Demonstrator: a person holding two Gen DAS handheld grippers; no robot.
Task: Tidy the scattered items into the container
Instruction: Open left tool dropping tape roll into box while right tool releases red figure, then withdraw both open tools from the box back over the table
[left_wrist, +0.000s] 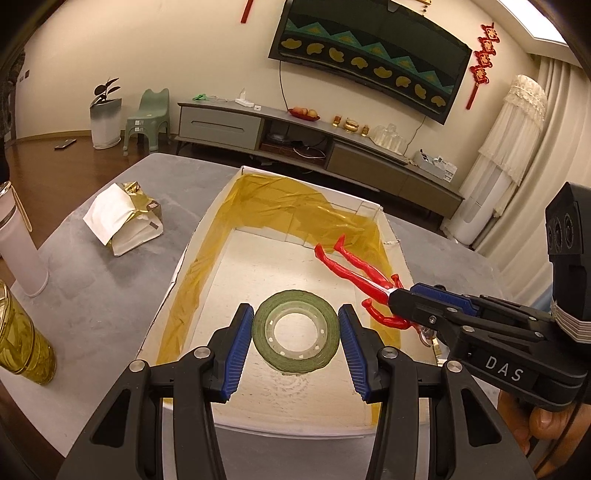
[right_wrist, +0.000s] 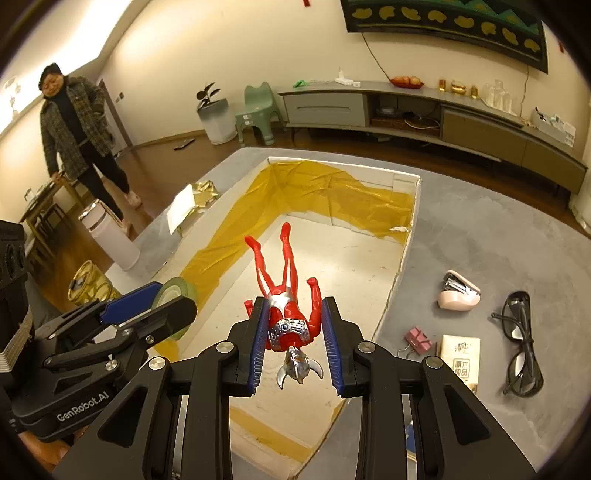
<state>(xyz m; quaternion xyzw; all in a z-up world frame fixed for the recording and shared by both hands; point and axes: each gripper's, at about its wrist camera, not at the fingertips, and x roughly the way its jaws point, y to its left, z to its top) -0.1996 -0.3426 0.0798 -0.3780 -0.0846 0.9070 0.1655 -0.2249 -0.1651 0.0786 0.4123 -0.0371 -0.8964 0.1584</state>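
While both grippers hover over the white cardboard box (left_wrist: 192, 254), each carries something.
Left gripper (left_wrist: 295, 334) clasps the green tape roll (left_wrist: 295, 334); right gripper (right_wrist: 294, 338) pinches the red-and-silver plastic hero figure (right_wrist: 286, 295).

- Box (right_wrist: 400, 258) sits on table (right_wrist: 480, 240).
- Left gripper (left_wrist: 295, 334) over box, tape roll (left_wrist: 295, 334) between its fingers.
- Right gripper (right_wrist: 294, 334) over box, to the right of the left one; toy figure (right_wrist: 286, 295) between its fingers, legs pointing to the far wall.
- Right of box, on table: stapler (right_wrist: 458, 295), binder clip (right_wrist: 418, 339), small packet (right_wrist: 461, 356), glasses (right_wrist: 521, 343).
- Left of box: foil bag (left_wrist: 125, 218), flask (left_wrist: 18, 243), jar (left_wrist: 22, 339).
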